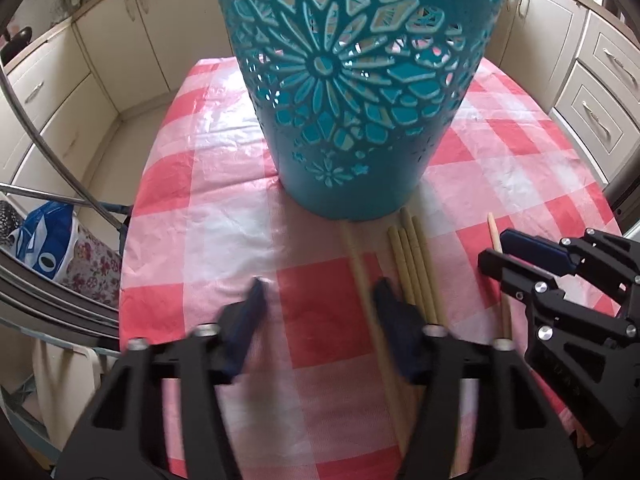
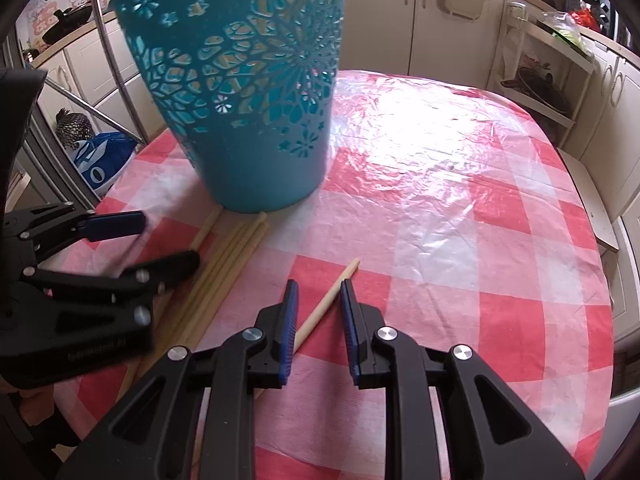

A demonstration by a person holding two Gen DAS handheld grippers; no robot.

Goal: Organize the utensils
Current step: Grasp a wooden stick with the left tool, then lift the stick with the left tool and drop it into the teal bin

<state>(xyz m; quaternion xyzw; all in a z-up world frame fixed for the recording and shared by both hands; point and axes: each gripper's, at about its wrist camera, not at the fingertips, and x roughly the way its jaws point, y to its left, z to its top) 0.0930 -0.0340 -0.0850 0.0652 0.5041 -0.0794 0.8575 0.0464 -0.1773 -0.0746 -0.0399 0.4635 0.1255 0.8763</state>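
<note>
A tall blue cup (image 1: 352, 80) with flower-shaped holes stands upright. Pale wooden sticks (image 1: 416, 268) lie flat side by side at its foot. One stick (image 2: 326, 306) lies apart.

Both tools are matte black linkage frames with triangular cutouts and silver round screw heads; the left tool (image 1: 318, 296) and right tool (image 2: 318, 300) carry ribbed blue finger pads.

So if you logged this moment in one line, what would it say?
left gripper: open over single chopstick | right gripper: open around lone chopstick | teal holder: upright on table
</note>
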